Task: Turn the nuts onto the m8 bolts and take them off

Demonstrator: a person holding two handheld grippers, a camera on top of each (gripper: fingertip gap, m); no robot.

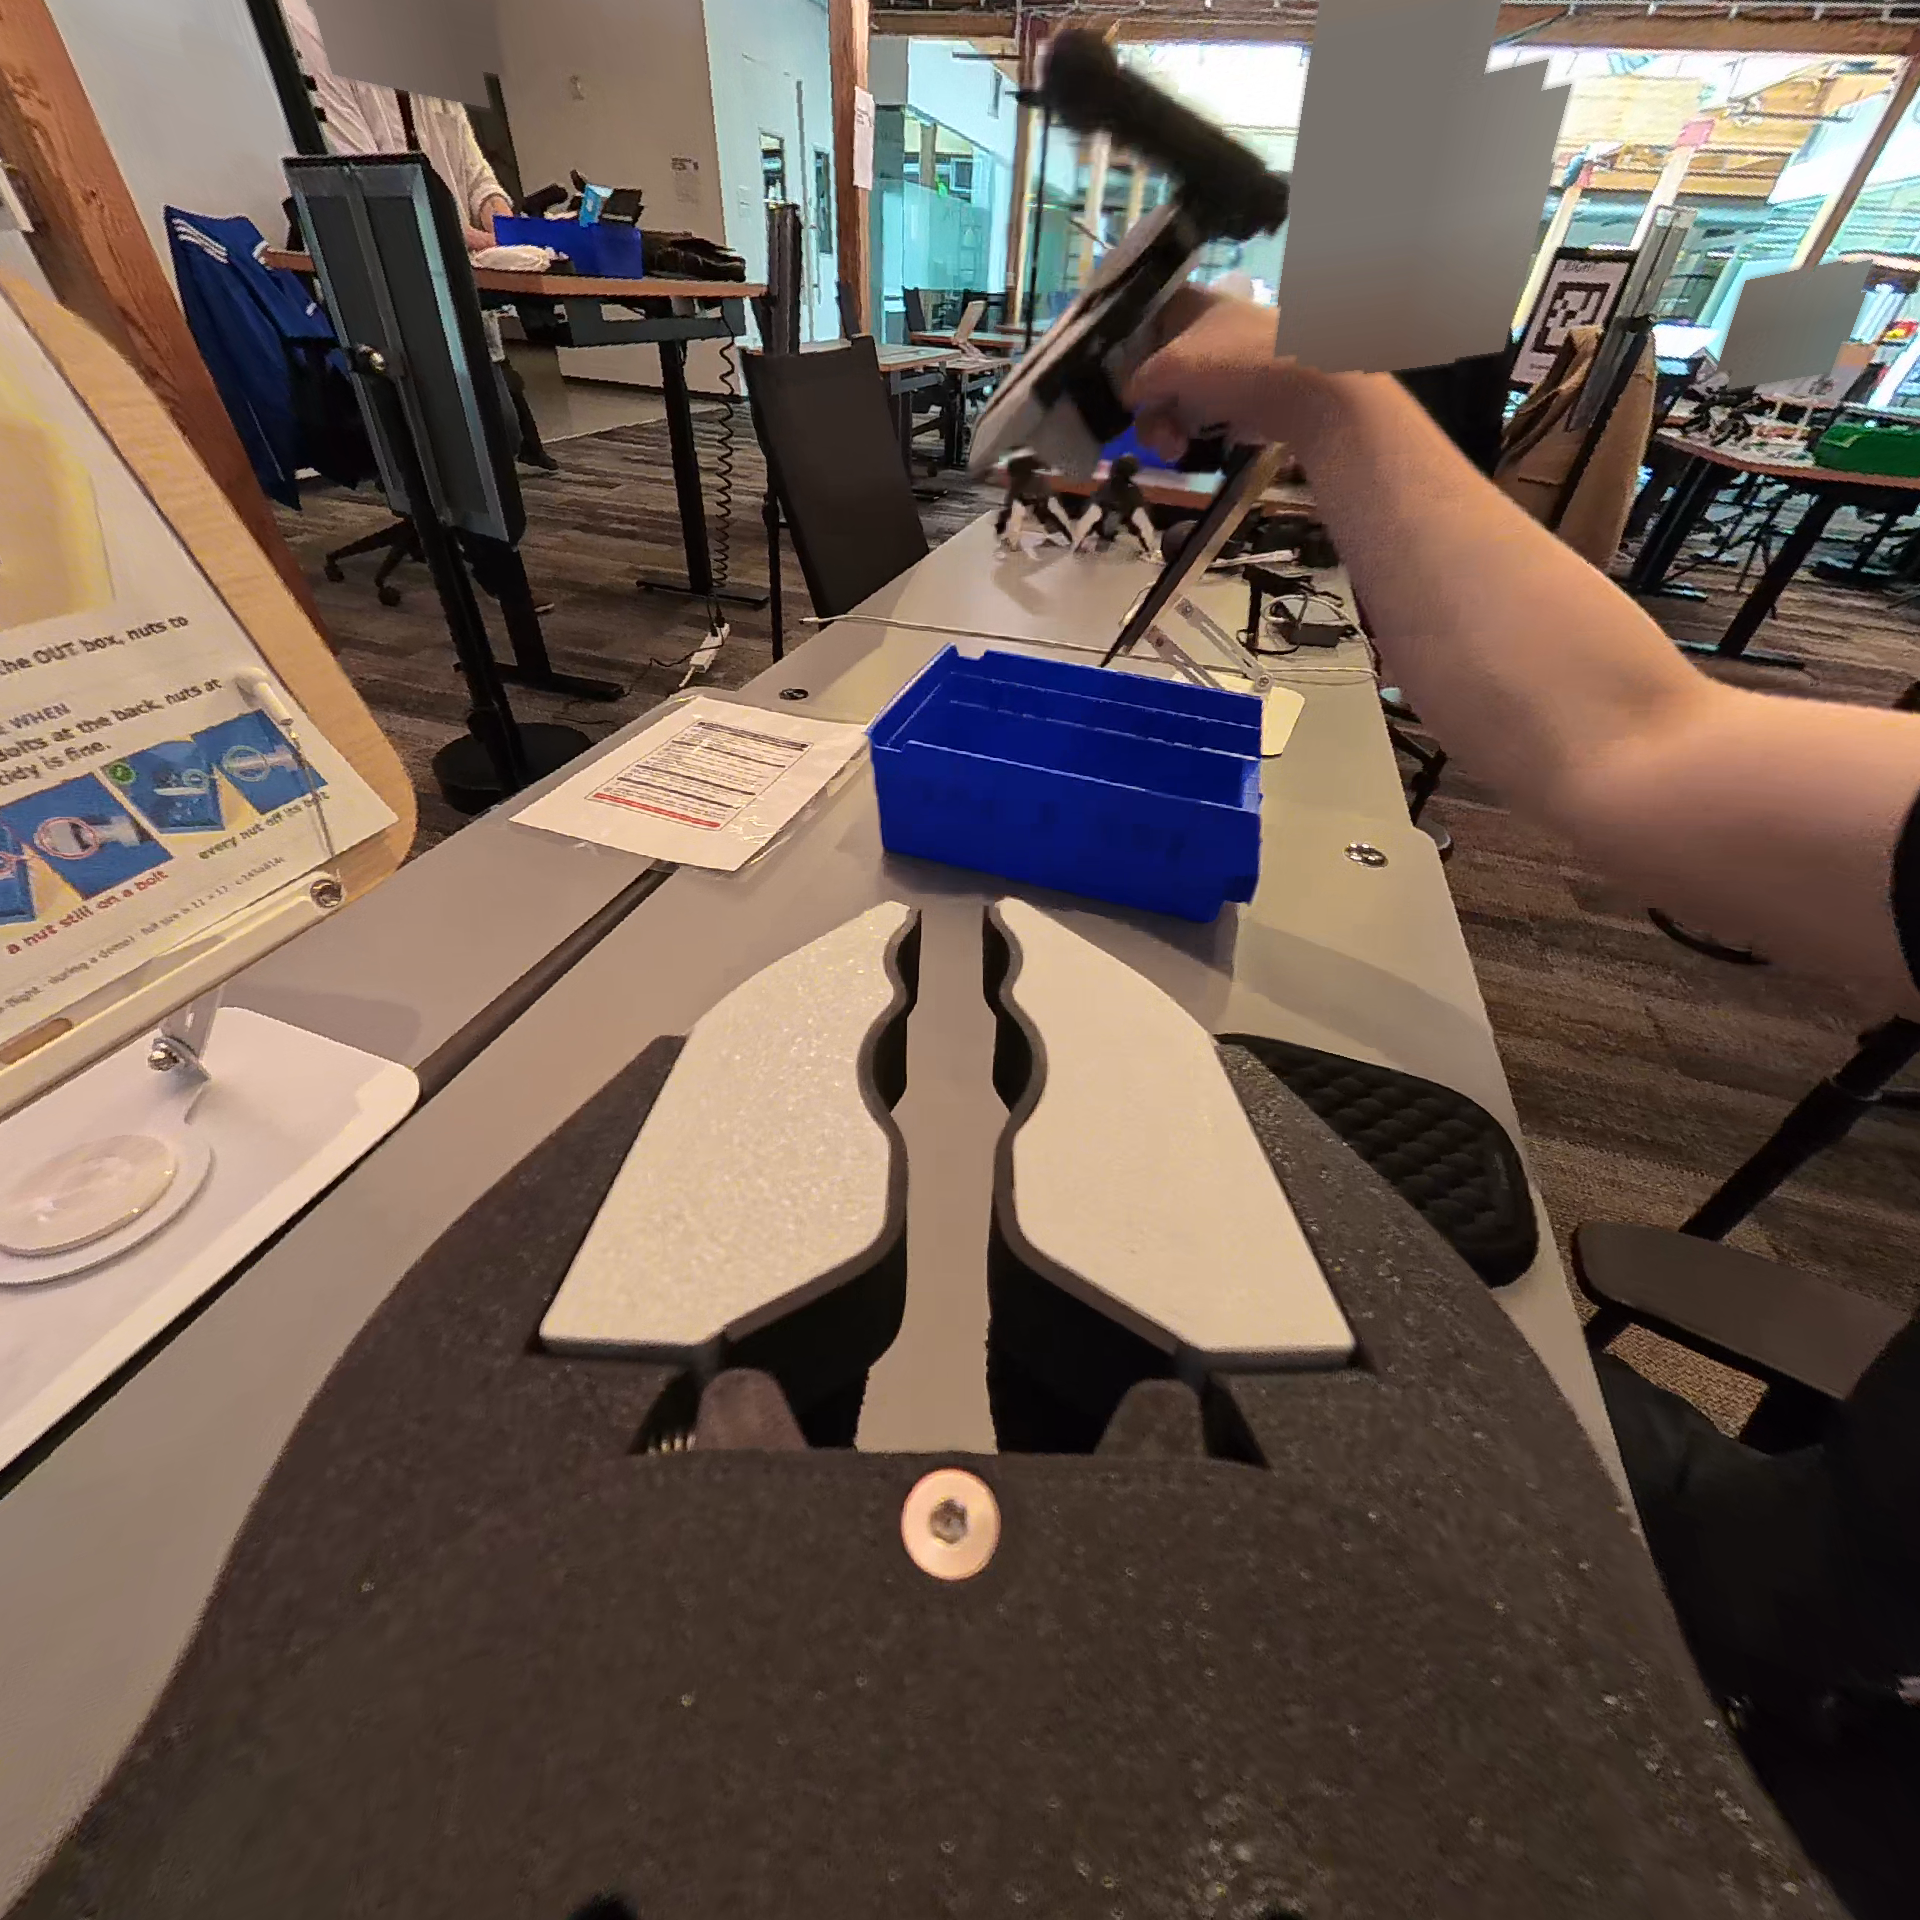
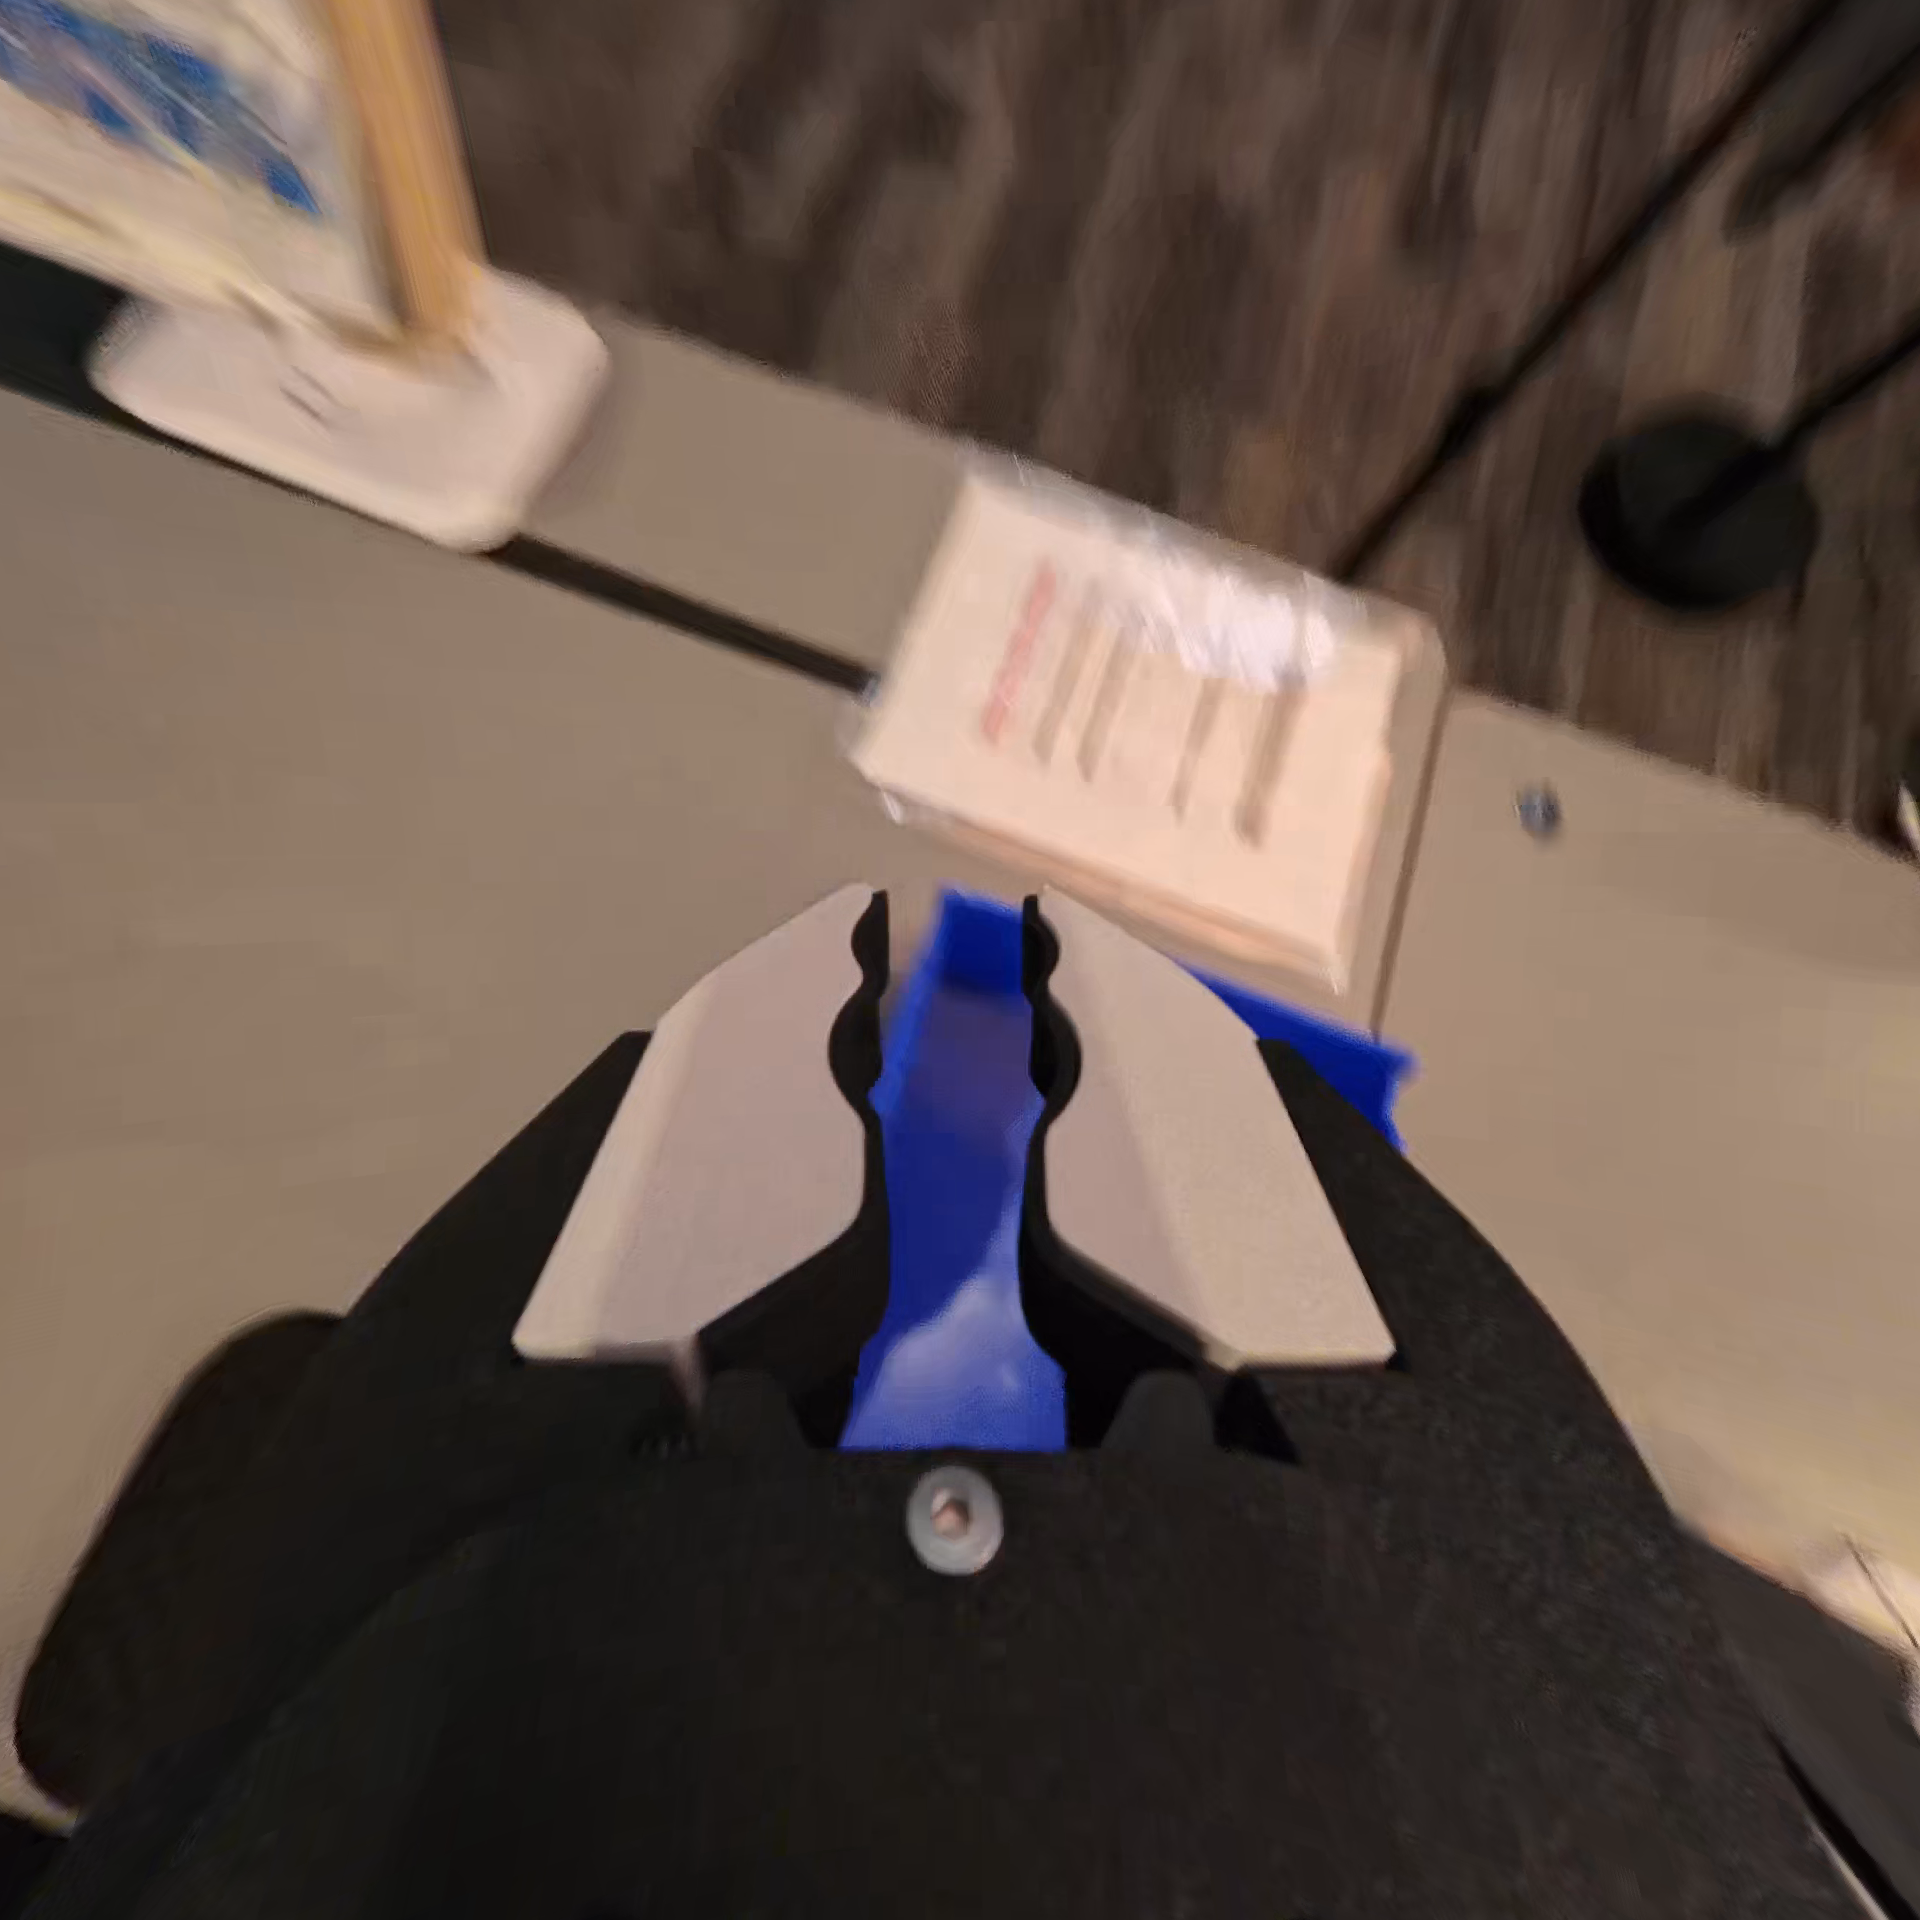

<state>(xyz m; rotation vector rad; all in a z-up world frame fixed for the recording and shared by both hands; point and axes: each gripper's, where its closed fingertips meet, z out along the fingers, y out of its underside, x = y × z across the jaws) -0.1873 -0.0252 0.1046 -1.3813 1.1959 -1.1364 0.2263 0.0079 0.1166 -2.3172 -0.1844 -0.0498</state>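
My left tongs [image 1: 951,914] hang low over the grey counter [image 1: 1340,935], released, a clear gap between the two pale fingers [image 1: 769,1132] and nothing in it. Just beyond their tips sits a blue bin [image 1: 1070,779], its open top showing ridged inner walls; from this side I cannot see its floor, so I cannot tell whether any nuts or bolts lie in it, and none show anywhere on the counter. To the left of the bin lies a printed sheet in a clear sleeve [image 1: 696,779], flat on the counter. Nearer me on the left stands a wood-edged instruction board [image 1: 156,727] on a white base [image 1: 187,1164]. My right hand [image 1: 1216,384] is raised well above the far side of the bin, carrying the right tongs [image 2: 956,914] tilted downward; from the left view they are smeared with motion. In the right wrist view those tongs are also released, fingers apart with nothing between them, pointing down into the bin [image 2: 956,1226], whose blue floor fills the gap between the fingers. That view is blurred too; a pale smear sits on the blue near the base of the fingers, and I cannot tell what it is. The sleeved sheet [image 2: 1143,727] and the board's white base [image 2: 353,416] show beyond.
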